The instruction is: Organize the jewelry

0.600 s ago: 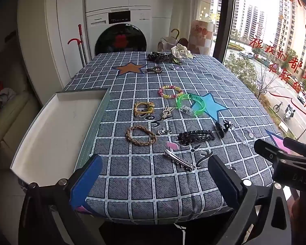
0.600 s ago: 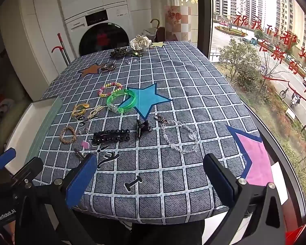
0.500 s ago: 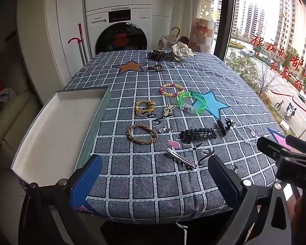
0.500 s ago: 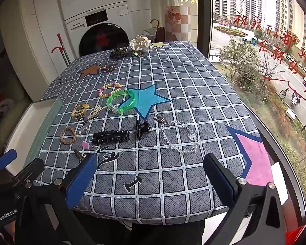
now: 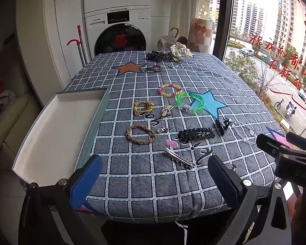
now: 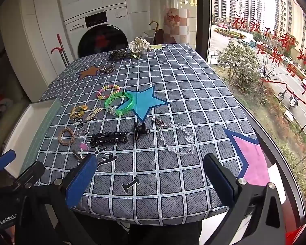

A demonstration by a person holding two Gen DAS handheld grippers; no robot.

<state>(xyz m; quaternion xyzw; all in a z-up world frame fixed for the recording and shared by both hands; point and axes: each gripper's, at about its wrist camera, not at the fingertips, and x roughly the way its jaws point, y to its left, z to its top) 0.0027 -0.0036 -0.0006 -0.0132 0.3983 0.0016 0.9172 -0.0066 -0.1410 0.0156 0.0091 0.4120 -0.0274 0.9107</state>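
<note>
Jewelry lies spread on the checked tablecloth: a silver hair clip, a brown braided bracelet, a black beaded barrette, a green bangle, a yellow hair tie and a clear bead chain. A white open tray sits at the table's left edge. My left gripper is open and empty, above the near edge, before the silver clip. My right gripper is open and empty, near the bead chain.
A pastel bead bracelet, a black claw clip, a cream scrunchie and dark hair ties lie farther back. A washing machine stands behind the table. A large window runs along the right.
Both grippers have shifted slightly; the left view now sits a little closer to the jewelry. Nothing was picked up or moved.
</note>
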